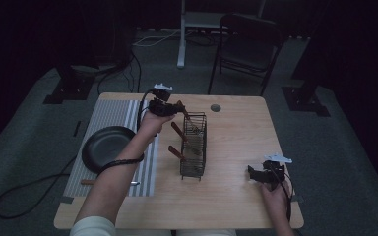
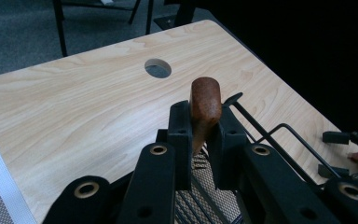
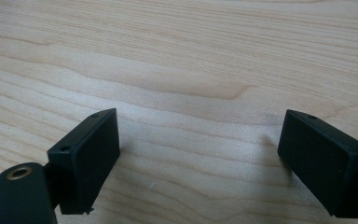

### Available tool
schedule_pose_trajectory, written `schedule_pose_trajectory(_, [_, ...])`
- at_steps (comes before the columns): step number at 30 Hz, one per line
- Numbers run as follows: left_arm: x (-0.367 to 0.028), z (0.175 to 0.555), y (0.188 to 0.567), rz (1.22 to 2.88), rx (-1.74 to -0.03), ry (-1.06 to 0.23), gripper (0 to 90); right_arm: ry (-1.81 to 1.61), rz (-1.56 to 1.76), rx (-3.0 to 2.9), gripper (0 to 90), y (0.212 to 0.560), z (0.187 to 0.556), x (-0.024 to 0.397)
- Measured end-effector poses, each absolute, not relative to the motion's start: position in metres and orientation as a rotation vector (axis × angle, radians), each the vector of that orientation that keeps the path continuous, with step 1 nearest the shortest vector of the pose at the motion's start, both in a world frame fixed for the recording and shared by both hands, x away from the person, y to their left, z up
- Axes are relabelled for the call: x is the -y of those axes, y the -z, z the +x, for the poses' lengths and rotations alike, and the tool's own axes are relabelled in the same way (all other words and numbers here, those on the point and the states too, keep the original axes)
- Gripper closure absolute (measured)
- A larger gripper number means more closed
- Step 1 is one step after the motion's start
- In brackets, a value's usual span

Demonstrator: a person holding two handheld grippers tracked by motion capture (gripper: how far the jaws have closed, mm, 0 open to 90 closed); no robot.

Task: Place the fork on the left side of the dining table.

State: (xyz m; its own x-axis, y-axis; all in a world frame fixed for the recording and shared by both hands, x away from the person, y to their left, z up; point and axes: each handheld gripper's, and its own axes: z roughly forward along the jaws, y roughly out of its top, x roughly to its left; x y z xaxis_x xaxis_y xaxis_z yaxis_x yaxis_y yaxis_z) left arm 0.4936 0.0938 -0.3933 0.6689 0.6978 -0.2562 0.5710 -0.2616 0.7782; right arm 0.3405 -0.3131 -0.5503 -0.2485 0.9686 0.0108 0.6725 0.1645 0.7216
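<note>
Far left of the tabletop (image 1: 236, 196): a grey striped mat (image 1: 109, 115) with a dark round pan (image 1: 104, 146) sitting on it, and a slim utensil (image 1: 110, 182) lying along the mat's near edge, partly hidden under the forearm. Left hand-held gripper (image 1: 173, 107) reaches over the far end of a black wire rack (image 1: 194, 147) that stands mid-table; its jaws are clamped on the rounded brown wooden handle (image 2: 205, 105) of a utensil, the handle end sticking up above the pads (clearest in the left gripper view, where the pads press it from both sides). The lower part of that utensil runs down into the rack's mesh; what kind of tool it is cannot be told. Two more brown-handled utensils (image 1: 179, 132) lean out of the rack's left side, handles tilted toward the mat. Beyond the rack, a round cable hole (image 1: 215, 107) near the tabletop's far edge. Right hand-held gripper (image 1: 252, 173) rests low near the front right corner, well apart from the rack, jaws spread wide with only bare wood grain between them.
</note>
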Motion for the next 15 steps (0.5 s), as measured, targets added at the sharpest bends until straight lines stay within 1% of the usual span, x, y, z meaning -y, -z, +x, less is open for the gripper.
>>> schedule_pose_trajectory(7, [-0.093, 0.487, 0.390, 1.961, -0.978, -0.212, 80.5, -0.858, 1.551, -1.989, 12.3, 0.550, 0.340, 0.313])
schedule_pose_trajectory(12, [-0.098, 0.485, 0.385, 1.937, -0.979, -0.197, 80.5, -0.858, 1.551, -1.989, 12.3, 0.550, 0.340, 0.313])
schedule_pose_trajectory(15, [-0.099, 0.482, 0.382, 1.937, -0.975, -0.213, 80.5, -0.858, 1.551, -1.989, 12.3, 0.550, 0.340, 0.313])
